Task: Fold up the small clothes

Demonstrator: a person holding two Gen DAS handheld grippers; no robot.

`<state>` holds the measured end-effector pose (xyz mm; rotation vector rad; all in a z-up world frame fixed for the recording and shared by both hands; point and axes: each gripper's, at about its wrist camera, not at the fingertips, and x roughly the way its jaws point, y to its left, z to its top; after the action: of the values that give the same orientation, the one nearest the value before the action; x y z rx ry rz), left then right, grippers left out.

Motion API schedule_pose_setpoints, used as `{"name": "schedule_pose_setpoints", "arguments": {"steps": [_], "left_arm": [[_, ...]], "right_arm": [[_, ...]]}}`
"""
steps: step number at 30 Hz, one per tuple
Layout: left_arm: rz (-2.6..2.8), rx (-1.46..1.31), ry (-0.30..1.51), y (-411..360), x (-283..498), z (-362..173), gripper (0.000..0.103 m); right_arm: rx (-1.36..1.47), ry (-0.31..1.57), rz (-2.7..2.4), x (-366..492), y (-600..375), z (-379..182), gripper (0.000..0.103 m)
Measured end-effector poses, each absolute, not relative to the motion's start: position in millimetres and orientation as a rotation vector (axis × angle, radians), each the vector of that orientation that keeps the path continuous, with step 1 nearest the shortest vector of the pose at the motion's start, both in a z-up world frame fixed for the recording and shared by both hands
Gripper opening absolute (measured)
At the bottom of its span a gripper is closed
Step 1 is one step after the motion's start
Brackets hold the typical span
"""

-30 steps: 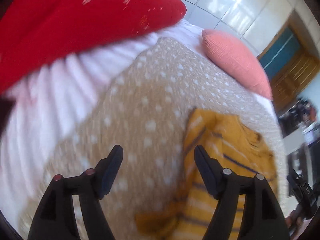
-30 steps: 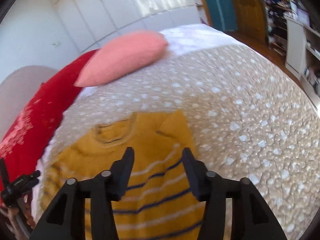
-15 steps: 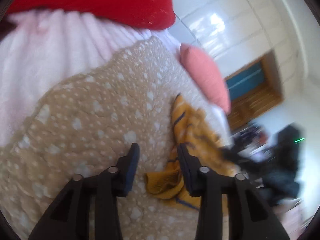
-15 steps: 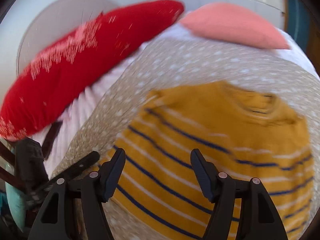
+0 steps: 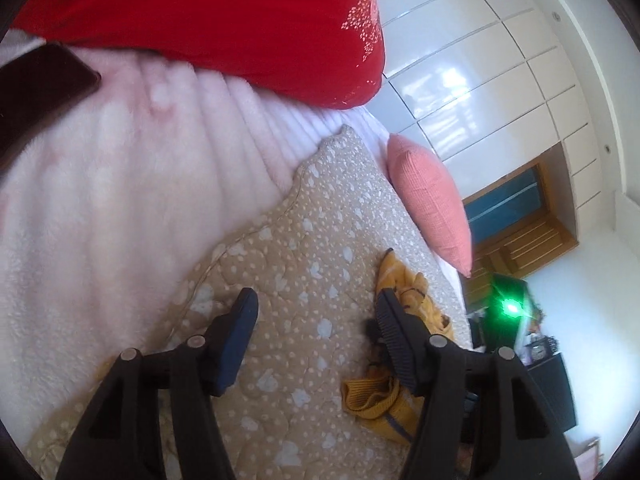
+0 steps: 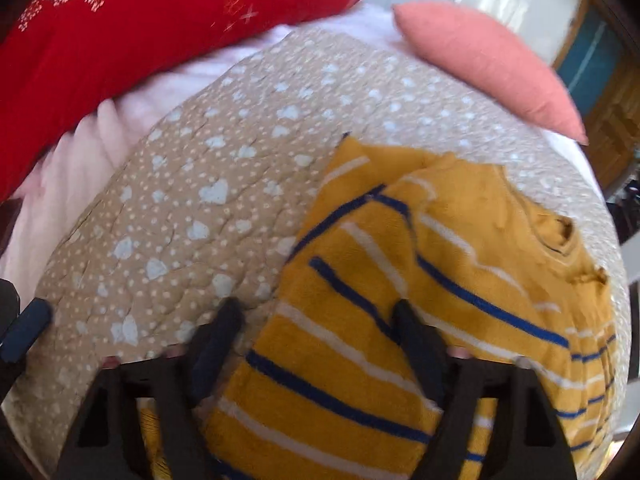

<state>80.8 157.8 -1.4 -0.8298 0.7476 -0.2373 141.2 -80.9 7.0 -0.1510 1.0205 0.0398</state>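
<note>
A small mustard-yellow sweater point(image 6: 420, 280) with blue and white stripes lies on a tan quilt with white hearts point(image 6: 208, 184). One sleeve is folded over its body. My right gripper point(image 6: 316, 320) is open just above the sweater's lower left part, jaws astride its edge, holding nothing. In the left wrist view the sweater point(image 5: 384, 396) lies bunched at the right, beside the right finger. My left gripper point(image 5: 314, 312) is open and empty over the bare quilt point(image 5: 304, 264). Its blue fingertip point(image 6: 24, 330) shows at the left edge of the right wrist view.
A large red pillow point(image 5: 208, 12) and a pink pillow point(image 5: 432, 200) lie at the head of the bed. A fluffy white blanket point(image 5: 100, 184) covers the bed left of the quilt. A dark wooden piece point(image 5: 36, 88) sits at far left. A doorway and furniture stand beyond the bed.
My left gripper has opened wider and swung left, away from the sweater. My right gripper has shifted towards the sweater's left edge; a sleeve now lies folded over the body.
</note>
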Motion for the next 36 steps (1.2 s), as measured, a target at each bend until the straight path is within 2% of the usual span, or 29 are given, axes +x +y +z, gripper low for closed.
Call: {"name": "schedule_pose_setpoints", "arguments": {"steps": [1,3,4,9,13,19,23,24,25,27,33,36], "left_arm": [[-0.225,-0.819,0.745,156.4,80.0,-0.1,0.061],[-0.194,-0.77,0.739,150.6,70.3,10.4,0.061],[-0.192,-0.754,0.737,147.3,65.4,16.2,0.061],[-0.252,-0.652,0.756,116.7,23.7,54.3,0.066],[-0.287,-0.548,0.794,87.7,-3.5,81.4,0.066],[-0.311,-0.432,0.858,36.3,-16.4,90.8,0.067],[-0.352,-0.411,0.912,2.2,-16.2,87.1,0.067],[-0.363,-0.398,0.916,-7.4,-16.6,87.6,0.067],[-0.371,-0.382,0.915,-14.7,-18.0,88.9,0.067],[-0.381,-0.346,0.914,-28.1,-21.0,91.0,0.067],[-0.393,-0.3,0.936,-51.1,-25.1,90.2,0.067],[-0.4,-0.275,0.94,-61.9,-29.7,91.7,0.067]], "right_arm": [[-0.142,1.012,0.046,137.9,-87.5,10.0,0.036],[-0.101,1.011,0.087,131.7,-101.9,19.2,0.021],[-0.062,1.003,0.119,127.4,-113.0,27.6,0.018],[0.132,0.899,0.177,97.5,-187.3,73.8,0.015],[0.311,0.816,0.162,62.3,-272.0,85.3,0.013],[0.555,0.791,0.043,-5.3,-408.8,46.4,0.013],[0.657,0.805,0.044,-30.7,-454.1,15.8,0.013],[0.669,0.809,0.051,-35.5,-459.7,11.9,0.015],[0.67,0.809,0.04,-41.6,-465.3,12.4,0.025],[0.633,0.78,-0.036,-55.0,-473.4,23.9,0.04],[0.629,0.587,0.057,-82.5,-472.4,88.5,0.041],[0.587,0.58,0.219,-79.3,-441.2,103.3,0.04]]}}
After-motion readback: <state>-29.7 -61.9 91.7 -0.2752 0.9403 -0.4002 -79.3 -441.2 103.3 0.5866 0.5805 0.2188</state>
